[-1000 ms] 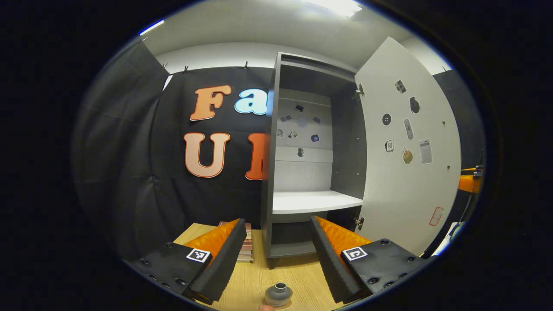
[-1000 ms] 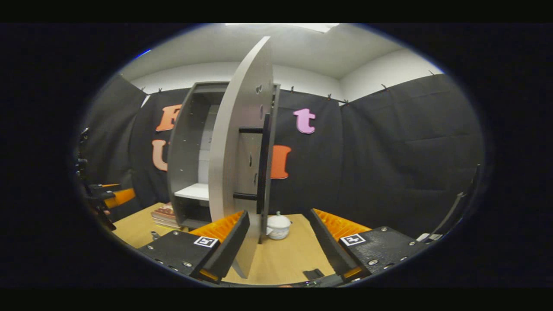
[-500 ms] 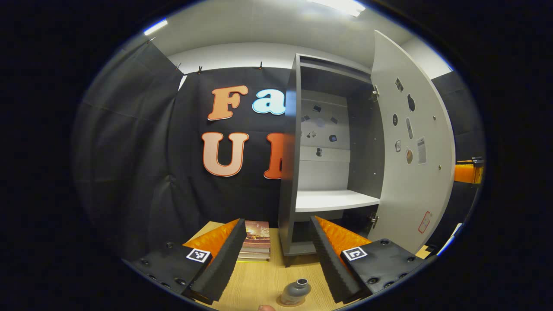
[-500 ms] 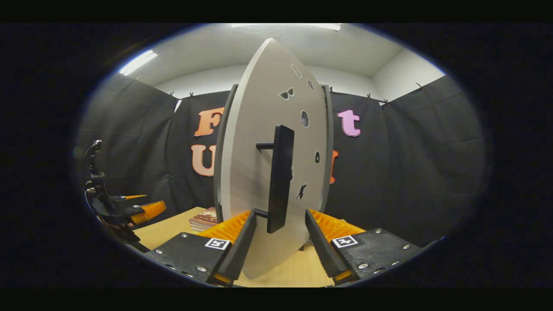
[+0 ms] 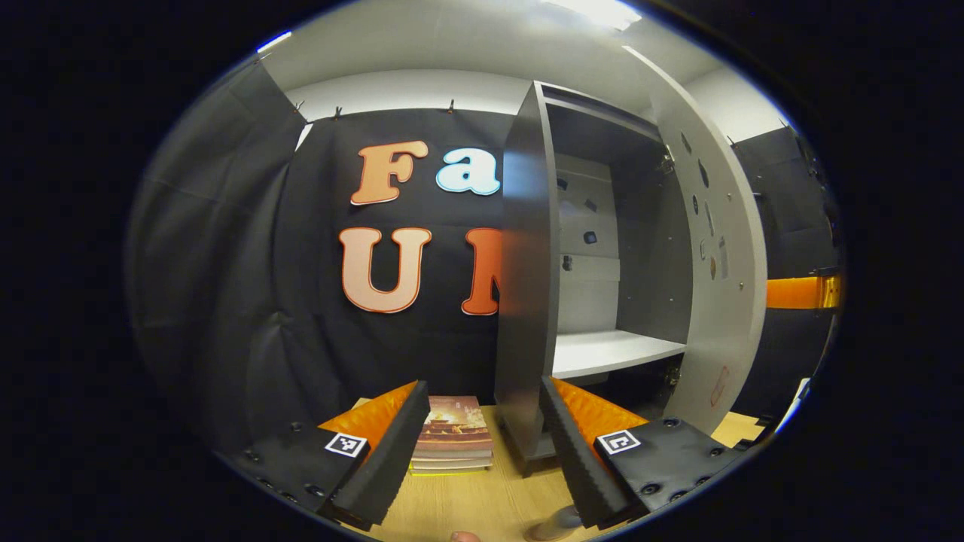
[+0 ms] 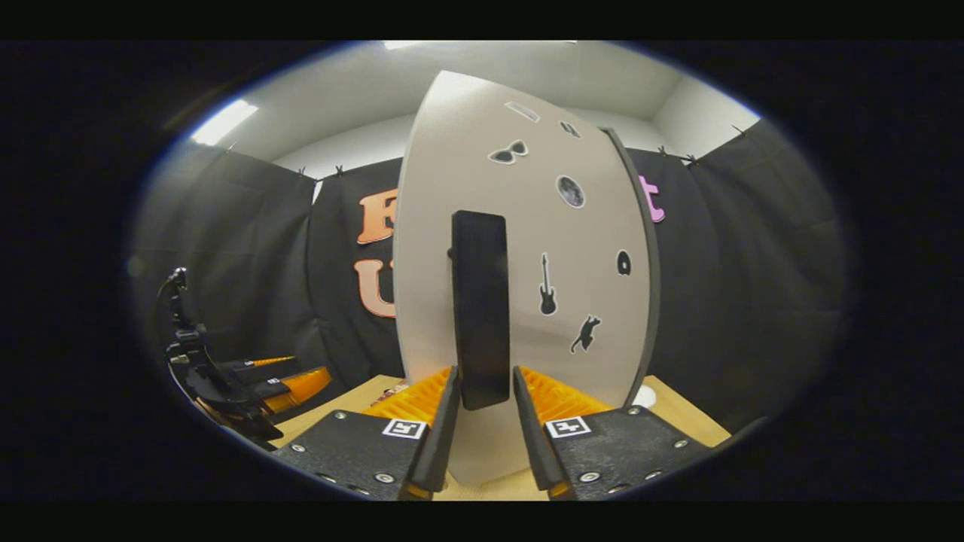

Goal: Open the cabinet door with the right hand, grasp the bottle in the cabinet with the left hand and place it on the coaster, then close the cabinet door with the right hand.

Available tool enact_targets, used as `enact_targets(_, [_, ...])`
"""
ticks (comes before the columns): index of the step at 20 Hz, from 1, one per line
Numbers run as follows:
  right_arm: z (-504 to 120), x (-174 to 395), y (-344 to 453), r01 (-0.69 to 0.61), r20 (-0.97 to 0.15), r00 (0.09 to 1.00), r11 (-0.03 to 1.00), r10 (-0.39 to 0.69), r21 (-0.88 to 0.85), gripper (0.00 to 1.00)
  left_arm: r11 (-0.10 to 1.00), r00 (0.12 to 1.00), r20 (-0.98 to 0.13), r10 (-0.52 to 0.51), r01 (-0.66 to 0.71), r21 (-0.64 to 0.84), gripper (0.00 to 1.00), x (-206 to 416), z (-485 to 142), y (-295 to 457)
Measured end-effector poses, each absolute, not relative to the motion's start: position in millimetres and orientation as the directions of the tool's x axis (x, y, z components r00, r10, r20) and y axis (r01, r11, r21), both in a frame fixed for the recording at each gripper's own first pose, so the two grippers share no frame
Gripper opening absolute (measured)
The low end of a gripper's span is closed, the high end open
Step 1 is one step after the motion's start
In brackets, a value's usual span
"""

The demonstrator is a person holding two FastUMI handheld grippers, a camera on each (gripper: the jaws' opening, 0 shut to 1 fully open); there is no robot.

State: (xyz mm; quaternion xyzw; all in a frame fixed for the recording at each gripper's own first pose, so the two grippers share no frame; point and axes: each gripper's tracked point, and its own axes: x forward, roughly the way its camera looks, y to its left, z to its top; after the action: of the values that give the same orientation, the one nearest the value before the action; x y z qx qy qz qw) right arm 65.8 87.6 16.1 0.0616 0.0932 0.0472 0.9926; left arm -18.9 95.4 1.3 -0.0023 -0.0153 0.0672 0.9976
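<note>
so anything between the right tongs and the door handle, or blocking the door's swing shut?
Nothing visible. The right tongs straddle the black bar handle on the grey cabinet door, jaws close on either side. In the left gripper view the gap between the door and the cabinet's white shelf looks clear.

Left gripper view: low over the table (image 5: pixel 467 504), facing the cabinet (image 5: pixel 527 286) obliquely from its left, near.
Right gripper view: close against the door (image 6: pixel 527 248) front, facing its handle (image 6: pixel 480 309).
Shared: the cabinet door (image 5: pixel 715 248), the booth wall, the left tool (image 6: pixel 290 380).
</note>
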Motion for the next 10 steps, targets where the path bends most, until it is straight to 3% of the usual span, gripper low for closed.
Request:
enact_targets(1, [12.9,77.3,93.6,-0.073,-0.180,0.979,0.992,0.092,0.107,0.37,0.994,0.993,0.034,0.112,-0.112,-0.002,0.95,-13.9,2.1,96.8])
enact_targets(3, [9.9,95.5,99.9,-0.046,-0.190,0.980,0.995,0.061,0.083,0.35,0.997,0.997,0.037,0.072,-0.072,0.002,0.95,-4.5,4.4,98.5])
enact_targets(10, [5.3,118.1,116.4,-0.090,-0.192,0.974,0.986,0.116,0.142,0.35,0.998,0.998,0.029,0.051,-0.050,-0.034,0.95,10.1,-2.1,90.4])
